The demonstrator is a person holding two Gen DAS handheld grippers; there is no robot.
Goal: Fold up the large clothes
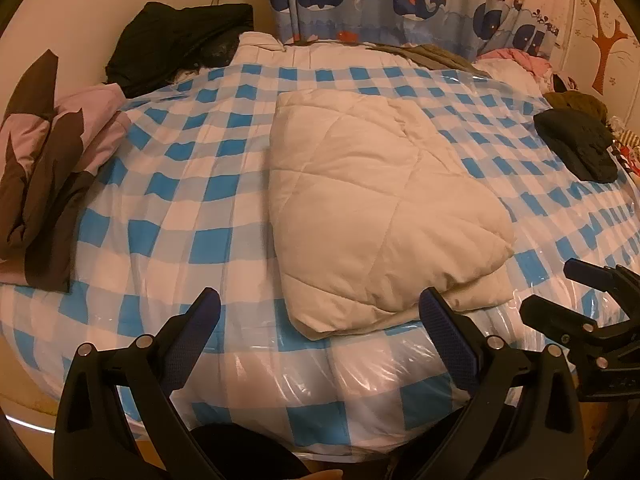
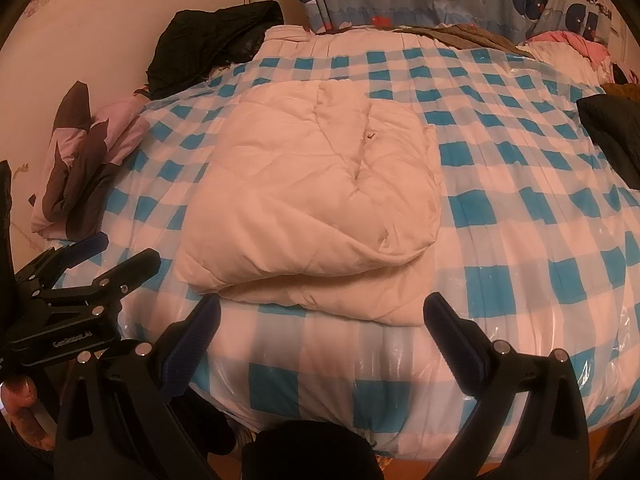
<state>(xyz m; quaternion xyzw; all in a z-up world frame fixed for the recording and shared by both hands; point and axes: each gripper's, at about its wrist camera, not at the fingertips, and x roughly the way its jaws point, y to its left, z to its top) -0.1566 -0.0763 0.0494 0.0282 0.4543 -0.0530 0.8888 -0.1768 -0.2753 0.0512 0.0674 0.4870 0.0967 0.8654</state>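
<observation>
A cream quilted garment (image 1: 372,208) lies folded into a thick rectangular bundle in the middle of the blue-and-white checked bed; it also shows in the right wrist view (image 2: 316,200). My left gripper (image 1: 320,304) is open and empty, held just short of the bundle's near edge. My right gripper (image 2: 322,308) is open and empty, also just short of the near edge. The right gripper shows at the right of the left wrist view (image 1: 592,312), and the left gripper shows at the left of the right wrist view (image 2: 80,284).
The bed (image 1: 168,216) has a plastic-covered checked sheet. A pink and brown folded garment (image 1: 52,176) lies at left, black clothes (image 1: 176,48) at back left, a dark item (image 1: 576,148) at right. A whale-print curtain (image 1: 400,0) hangs behind.
</observation>
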